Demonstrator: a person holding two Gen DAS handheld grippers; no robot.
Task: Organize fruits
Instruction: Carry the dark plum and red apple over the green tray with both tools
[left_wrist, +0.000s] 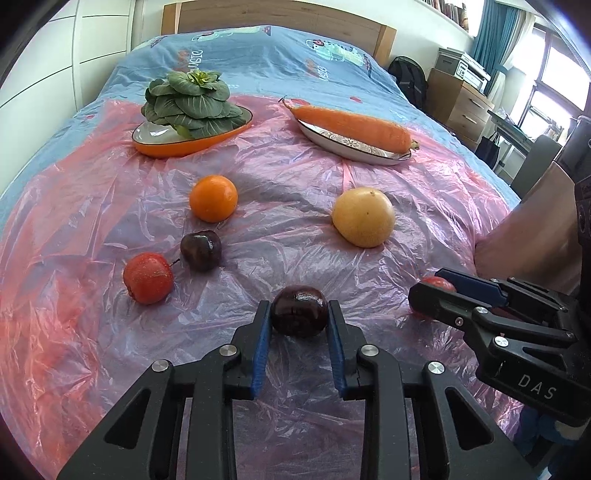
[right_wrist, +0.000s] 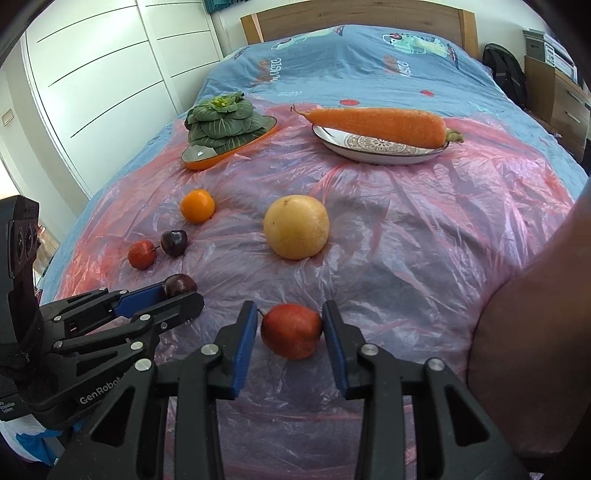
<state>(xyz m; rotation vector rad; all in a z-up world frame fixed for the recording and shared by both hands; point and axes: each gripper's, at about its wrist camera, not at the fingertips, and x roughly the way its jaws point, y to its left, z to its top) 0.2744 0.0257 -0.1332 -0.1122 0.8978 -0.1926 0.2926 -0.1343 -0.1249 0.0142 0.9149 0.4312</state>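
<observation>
My left gripper (left_wrist: 299, 314) is shut on a dark purple plum (left_wrist: 300, 311) resting on the pink plastic sheet (left_wrist: 288, 192). My right gripper (right_wrist: 290, 325) stands around a red apple (right_wrist: 291, 330); its right pad touches the apple and a small gap shows on the left. An orange (left_wrist: 213, 198), a second dark plum (left_wrist: 201, 250) and a small red apple (left_wrist: 148, 272) lie to the left. A large yellow fruit (left_wrist: 364, 216) lies in the middle. The right gripper also shows in the left wrist view (left_wrist: 439, 291).
An orange dish (left_wrist: 192, 142) with leafy greens (left_wrist: 192, 101) stands at the back left. A white patterned plate (left_wrist: 354, 146) holds a carrot (left_wrist: 354, 123) at the back right. The bed's blue cover (left_wrist: 258, 55) lies beyond. My arm (right_wrist: 535, 350) is at the right.
</observation>
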